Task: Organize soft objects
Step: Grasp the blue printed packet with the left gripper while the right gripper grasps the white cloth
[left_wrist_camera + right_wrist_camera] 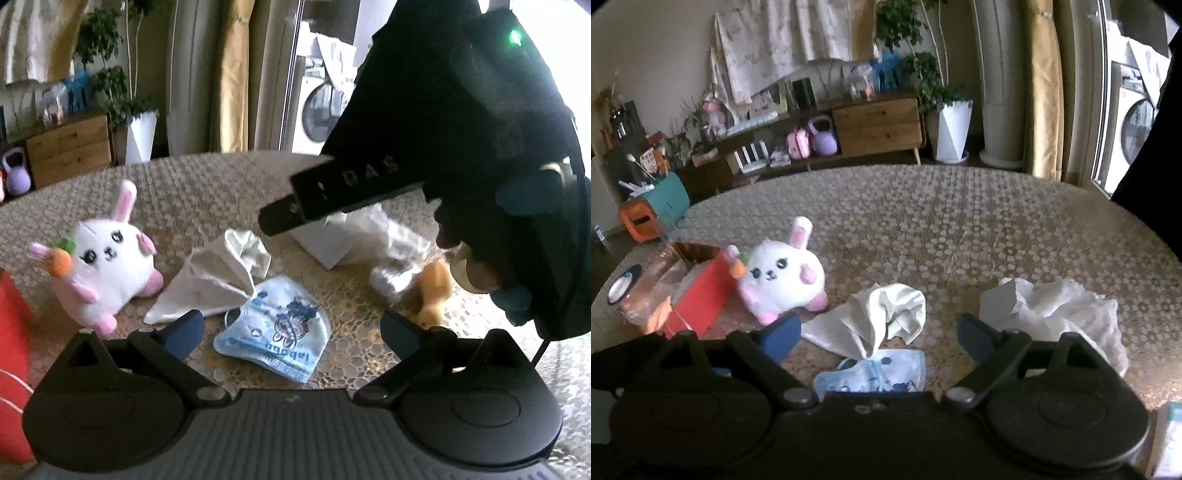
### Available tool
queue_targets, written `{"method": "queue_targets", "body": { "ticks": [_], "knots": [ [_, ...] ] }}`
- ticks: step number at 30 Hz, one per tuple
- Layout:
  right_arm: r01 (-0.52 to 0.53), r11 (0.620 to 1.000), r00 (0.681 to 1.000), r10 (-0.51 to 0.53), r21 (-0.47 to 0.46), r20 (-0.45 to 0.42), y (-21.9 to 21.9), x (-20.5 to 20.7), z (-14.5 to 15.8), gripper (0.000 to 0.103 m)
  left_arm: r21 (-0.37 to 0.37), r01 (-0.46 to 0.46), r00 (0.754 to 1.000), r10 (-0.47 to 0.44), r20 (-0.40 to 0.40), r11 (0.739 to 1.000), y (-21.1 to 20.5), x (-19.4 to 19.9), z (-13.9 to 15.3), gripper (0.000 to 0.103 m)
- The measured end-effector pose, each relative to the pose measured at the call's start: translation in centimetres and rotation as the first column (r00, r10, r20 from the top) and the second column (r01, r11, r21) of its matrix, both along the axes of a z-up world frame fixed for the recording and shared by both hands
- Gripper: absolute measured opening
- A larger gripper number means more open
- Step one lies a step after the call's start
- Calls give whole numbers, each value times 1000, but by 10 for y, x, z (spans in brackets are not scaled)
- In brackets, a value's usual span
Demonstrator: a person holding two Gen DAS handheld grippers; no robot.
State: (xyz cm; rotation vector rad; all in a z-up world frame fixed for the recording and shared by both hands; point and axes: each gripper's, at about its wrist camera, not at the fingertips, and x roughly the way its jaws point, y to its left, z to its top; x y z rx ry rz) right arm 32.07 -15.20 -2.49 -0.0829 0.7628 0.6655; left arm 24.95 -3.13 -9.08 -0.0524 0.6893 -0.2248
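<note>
A light blue printed face mask [273, 339] lies on the table between the open fingers of my left gripper [291, 328], and nothing is gripped. Just behind the mask sits a crumpled white cloth [218, 280]. A white bunny plush [103, 266] with pink ears and a carrot sits to the left. A small yellow plush [434, 291] lies blurred at the right. My right gripper [879, 332] is open above the same cloth [882, 314] and mask [875, 373]. The bunny [779, 280] is left of it.
A red box [698, 295] and a clear plastic bag [653, 284] stand at the table's left. A white tissue box [997, 302] with crumpled tissue [1071, 314] sits on the right. The round table [960, 221] has a lace-patterned cover. The right tool's black housing [461, 110] blocks the upper right of the left wrist view.
</note>
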Motion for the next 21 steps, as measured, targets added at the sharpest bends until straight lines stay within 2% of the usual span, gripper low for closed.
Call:
{"method": "queue_targets", "body": {
  "ticks": [13, 21],
  "knots": [
    [-67, 996, 996, 63, -65, -68, 39, 51, -44, 90, 59, 26, 994, -20, -106, 998, -4, 43, -48, 102],
    [-77, 993, 993, 68, -95, -96, 54, 71, -67, 90, 77, 38, 993, -30, -111, 996, -5, 51, -61, 102]
  ]
}}
